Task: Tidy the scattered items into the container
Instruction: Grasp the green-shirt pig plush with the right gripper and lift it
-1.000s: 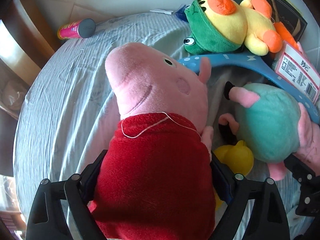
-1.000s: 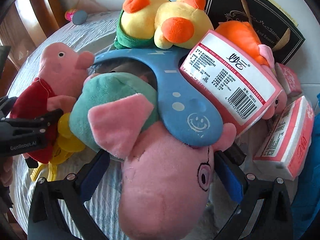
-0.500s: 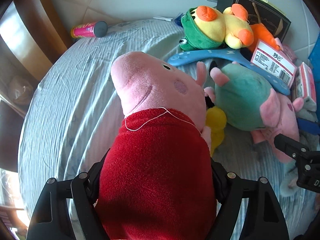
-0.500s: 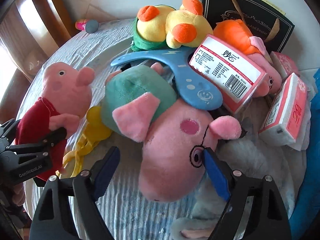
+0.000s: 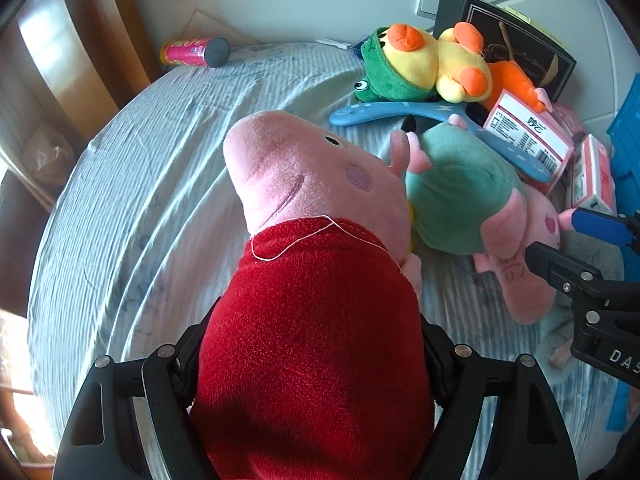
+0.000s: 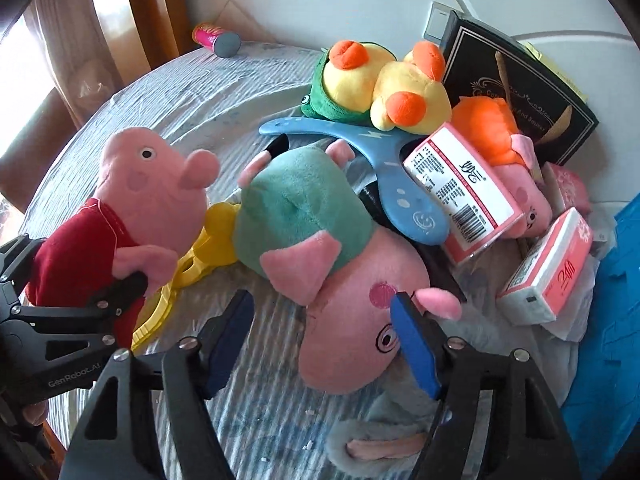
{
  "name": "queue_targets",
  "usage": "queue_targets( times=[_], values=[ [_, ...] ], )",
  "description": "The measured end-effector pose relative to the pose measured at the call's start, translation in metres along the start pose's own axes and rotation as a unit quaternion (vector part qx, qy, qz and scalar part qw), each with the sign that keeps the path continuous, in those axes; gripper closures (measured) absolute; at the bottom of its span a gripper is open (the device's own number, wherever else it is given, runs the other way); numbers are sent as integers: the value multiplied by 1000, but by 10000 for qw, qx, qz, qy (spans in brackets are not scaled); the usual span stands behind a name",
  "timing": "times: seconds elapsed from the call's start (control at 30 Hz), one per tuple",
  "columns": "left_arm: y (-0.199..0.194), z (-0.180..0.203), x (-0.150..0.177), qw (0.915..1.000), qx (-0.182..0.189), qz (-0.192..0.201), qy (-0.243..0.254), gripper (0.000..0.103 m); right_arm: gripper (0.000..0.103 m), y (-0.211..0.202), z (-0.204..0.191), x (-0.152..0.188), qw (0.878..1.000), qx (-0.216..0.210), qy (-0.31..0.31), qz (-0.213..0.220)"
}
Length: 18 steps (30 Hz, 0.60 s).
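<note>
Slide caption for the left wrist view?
Left tongs grip red-dressed pig plush above striped cloth; other toys piled behind.

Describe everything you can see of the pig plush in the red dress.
The pig plush in the red dress is soft pink fleece with a long rounded snout, a black eye, a mauve cheek patch and a stitched smile. Its fuzzy red dress has white stitching, and a loose white thread loops at the neck. The left gripper clamps its red body from both sides, head pointing away. It is over the pale blue striped cloth, beside the pig plush in the teal outfit.
</note>
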<state>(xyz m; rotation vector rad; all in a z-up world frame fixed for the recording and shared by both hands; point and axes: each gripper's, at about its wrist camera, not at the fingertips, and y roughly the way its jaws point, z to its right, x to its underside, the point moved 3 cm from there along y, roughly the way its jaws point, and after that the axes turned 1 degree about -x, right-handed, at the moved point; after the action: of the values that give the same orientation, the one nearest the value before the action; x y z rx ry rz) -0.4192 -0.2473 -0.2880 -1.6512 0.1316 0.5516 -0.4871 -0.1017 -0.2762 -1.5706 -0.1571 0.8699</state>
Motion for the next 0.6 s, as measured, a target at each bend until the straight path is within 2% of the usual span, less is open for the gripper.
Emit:
queue_targets(
  times=[0.17, 0.2, 0.23, 0.3, 0.4, 0.47, 0.6],
  values=[
    [14, 10, -23, 9991, -305, 252, 170, 22, 32, 44, 5, -16, 9992, 61, -357, -185],
    [19, 10, -28, 9992, -301, 243, 143, 22, 29, 51, 5, -19, 9990, 65, -421, -167],
    [24, 10, -33, 9993, -293, 226, 112, 22, 21, 57, 6, -23, 9988, 93, -452, -156],
    [35, 9, -41, 9995, -264, 161, 76, 22, 16, 69, 8, -28, 9985, 141, -484, -191],
    [49, 6, -49, 9997, -242, 87, -4, 22, 12, 82, 20, -35, 9994, -156, -216, -203],
    [57, 6, -51, 9998, -196, 16, -43, 22, 5, 90, 25, -37, 9992, -267, -71, -277],
    [58, 7, -51, 9996, -263, 89, 47, 22, 6, 88, 26, -33, 9987, -374, 157, -300]
  ],
)
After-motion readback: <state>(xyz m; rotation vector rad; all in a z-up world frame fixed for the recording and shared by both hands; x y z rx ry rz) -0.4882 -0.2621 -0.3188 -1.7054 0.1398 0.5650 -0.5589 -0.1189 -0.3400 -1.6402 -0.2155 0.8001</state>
